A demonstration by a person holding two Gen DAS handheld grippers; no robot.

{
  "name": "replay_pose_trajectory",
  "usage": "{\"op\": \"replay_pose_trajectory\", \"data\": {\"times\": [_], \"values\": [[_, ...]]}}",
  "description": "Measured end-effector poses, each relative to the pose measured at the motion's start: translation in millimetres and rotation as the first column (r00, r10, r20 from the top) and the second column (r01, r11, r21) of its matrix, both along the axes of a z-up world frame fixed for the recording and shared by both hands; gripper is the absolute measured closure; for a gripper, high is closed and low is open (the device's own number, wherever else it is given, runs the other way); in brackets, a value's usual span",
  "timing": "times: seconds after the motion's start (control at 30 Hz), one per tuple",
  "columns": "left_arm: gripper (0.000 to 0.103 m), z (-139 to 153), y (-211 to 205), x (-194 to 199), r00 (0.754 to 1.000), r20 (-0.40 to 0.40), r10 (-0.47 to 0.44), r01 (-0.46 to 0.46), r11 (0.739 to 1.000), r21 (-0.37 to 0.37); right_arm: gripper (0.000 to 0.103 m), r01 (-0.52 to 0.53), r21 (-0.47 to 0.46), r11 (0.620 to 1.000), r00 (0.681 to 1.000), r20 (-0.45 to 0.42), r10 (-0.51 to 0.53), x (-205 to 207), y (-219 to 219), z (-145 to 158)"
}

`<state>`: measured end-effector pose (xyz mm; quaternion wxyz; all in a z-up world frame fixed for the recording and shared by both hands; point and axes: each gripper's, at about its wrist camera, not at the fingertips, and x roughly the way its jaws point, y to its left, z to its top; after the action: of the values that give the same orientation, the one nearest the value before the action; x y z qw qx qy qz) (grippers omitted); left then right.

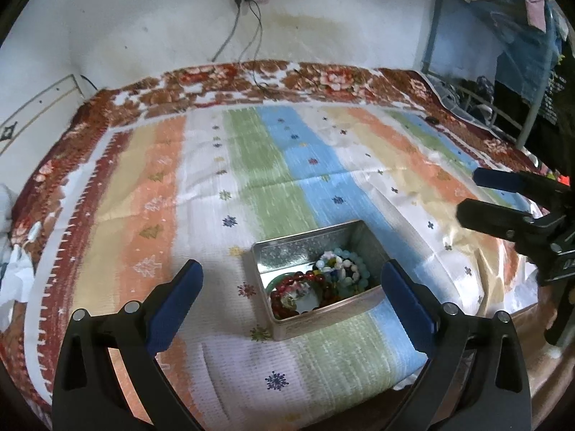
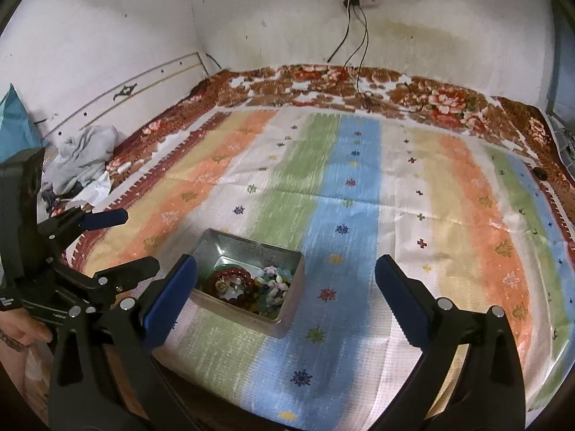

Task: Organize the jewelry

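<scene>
Nearby, grey clothes (image 2: 84, 160) lie well apart from the tin (image 2: 212, 248).

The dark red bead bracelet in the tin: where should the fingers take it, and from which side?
From straight above, one finger inside the loop, pinching the dark red bead bracelet on its near arc. The tin walls block any sideways approach, and other beads crowd its far side.

Left gripper (image 1: 291, 280) and right gripper (image 2: 285, 276), black plastic frames, 2 blue-padded fingers each, silver round screws, bare hand (image 2: 21, 332) skin beneath
</scene>
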<state>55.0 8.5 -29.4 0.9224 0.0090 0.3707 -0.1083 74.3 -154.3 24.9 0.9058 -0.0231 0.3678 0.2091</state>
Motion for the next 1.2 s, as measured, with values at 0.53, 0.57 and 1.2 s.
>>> {"op": "replay_pose_trajectory", "data": {"times": [0.53, 0.57, 1.2], "values": [[0.006, 8.0, -13.0, -36.5, 0.992, 0.122, -0.009, 0.001, 0.998, 0.061, 0.005, 0.018, 0.005, 1.000, 1.000, -0.006, -0.018, -33.7, -18.3, -13.3], [0.006, 8.7, -13.2, -38.0, 0.991, 0.130, -0.010, 0.002, 0.998, 0.060, 0.005, 0.024, 0.009, 1.000, 1.000, -0.007, -0.024, -33.4, -20.3, -14.0], [0.006, 9.1, -16.4, -51.3, 0.982, 0.188, 0.017, -0.024, 0.999, 0.033, 0.005, 0.014, -0.014, 1.000, 1.000, 0.007, -0.014, -41.7, -19.9, -19.8]]}}
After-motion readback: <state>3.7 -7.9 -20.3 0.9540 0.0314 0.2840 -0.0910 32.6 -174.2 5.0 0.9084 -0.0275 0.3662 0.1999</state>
